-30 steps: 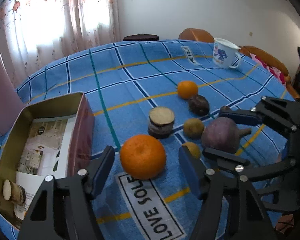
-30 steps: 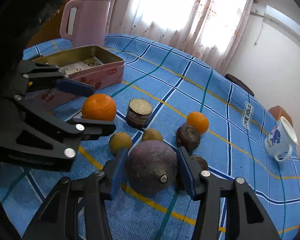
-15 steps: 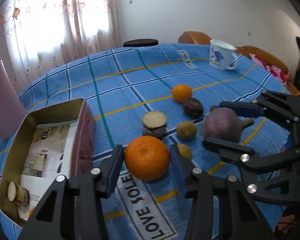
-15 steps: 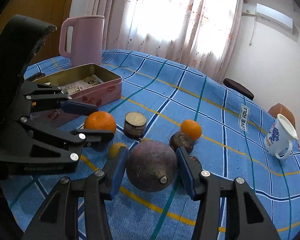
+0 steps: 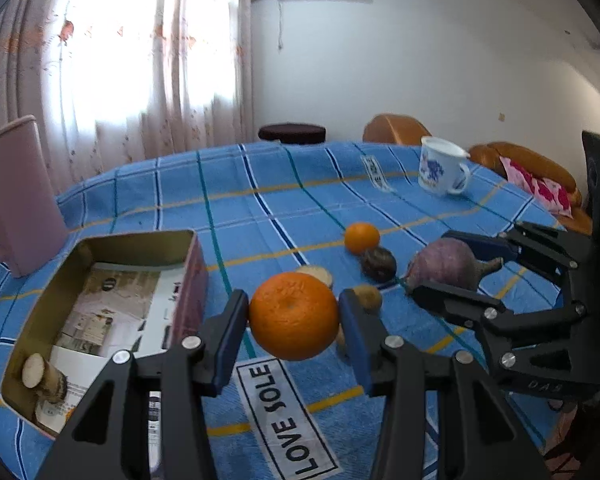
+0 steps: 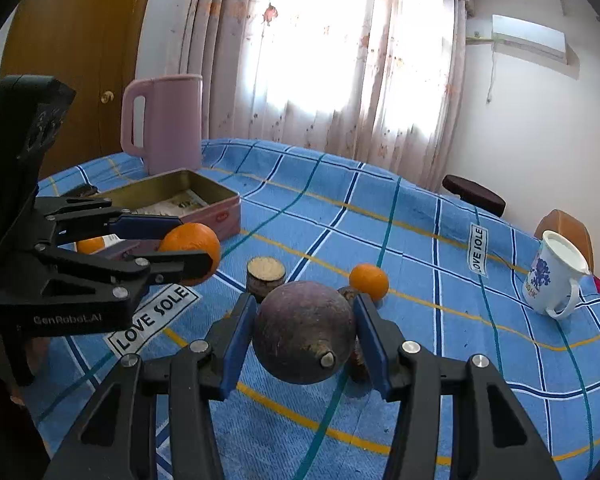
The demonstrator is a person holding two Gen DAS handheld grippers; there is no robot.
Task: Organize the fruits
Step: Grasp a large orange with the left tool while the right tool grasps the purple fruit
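Observation:
My left gripper (image 5: pixel 294 318) is shut on a large orange (image 5: pixel 294 316) and holds it above the blue cloth, just right of the open pink tin (image 5: pixel 198 276). The orange also shows in the right wrist view (image 6: pixel 192 246). My right gripper (image 6: pixel 305 336) is shut on a big purple round fruit (image 6: pixel 304 330) and holds it off the table; it also shows in the left wrist view (image 5: pixel 444 262). On the cloth lie a small orange (image 5: pixel 362 237), a dark brown fruit (image 5: pixel 378 264), a small yellow-brown fruit (image 5: pixel 367 296) and a cut root slice (image 6: pixel 266 274).
The tin holds printed paper and a cut root piece (image 5: pixel 44 376). A pink jug (image 6: pixel 162 122) stands behind the tin. A white mug (image 6: pixel 552 276) stands at the far right. Chairs and a dark stool (image 5: pixel 292 133) ring the round table.
My left gripper closed on the large orange and lifted it off the cloth. My right gripper rose with the purple fruit held in it.

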